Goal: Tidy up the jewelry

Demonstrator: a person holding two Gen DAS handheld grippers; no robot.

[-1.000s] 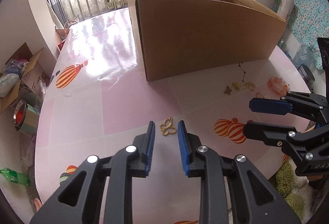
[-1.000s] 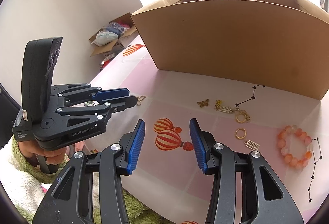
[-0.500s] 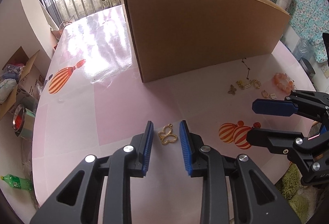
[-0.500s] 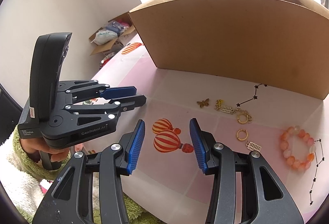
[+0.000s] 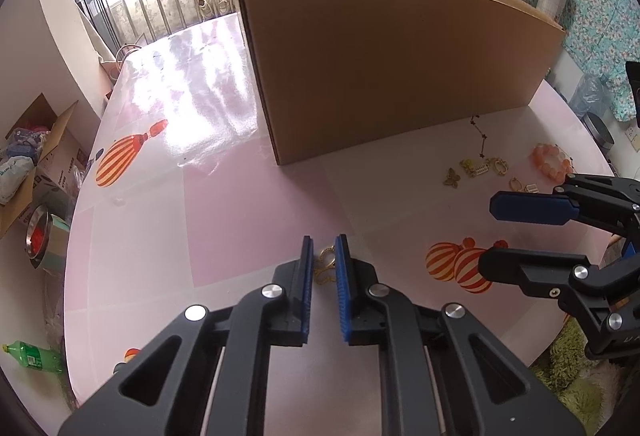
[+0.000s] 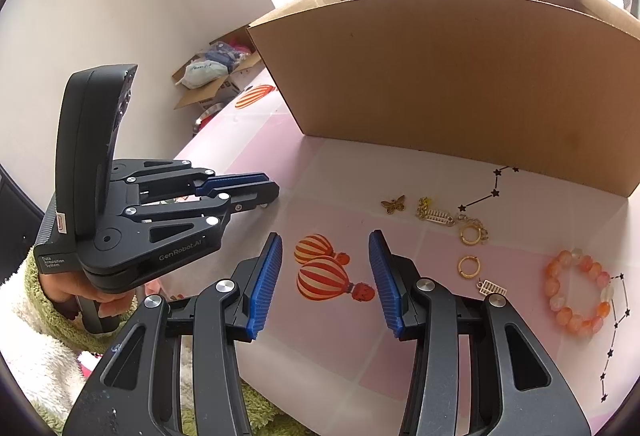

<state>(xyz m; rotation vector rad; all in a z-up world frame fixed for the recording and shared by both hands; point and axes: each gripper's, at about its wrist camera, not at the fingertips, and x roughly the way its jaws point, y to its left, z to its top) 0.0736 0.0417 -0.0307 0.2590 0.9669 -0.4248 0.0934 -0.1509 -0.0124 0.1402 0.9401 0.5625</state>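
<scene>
Gold butterfly pendant [image 5: 325, 266] sits pinched between the left tool [image 5: 324, 256] (pads nearly closed on it); right tool [image 6: 325, 268] hovers spread wide above the bench [image 5: 240, 204].

On the side plate of the left gripper [image 6: 240, 192], at about nine o'clock in the right wrist view, pale lettering reads "GenRobot.AI". Lower on the same unit, near the hand [image 6: 92, 296] that grips it, a small white label reads "Data Acquisition System" — three short lines, just legible. In the left wrist view, the right gripper [image 5: 520, 232] at four o'clock carries a few pale letters on its body, cut off and too faint to make out. The cardboard box on the floor [image 5: 44, 156], at nine o'clock, bears dark print — too small to read.
</scene>
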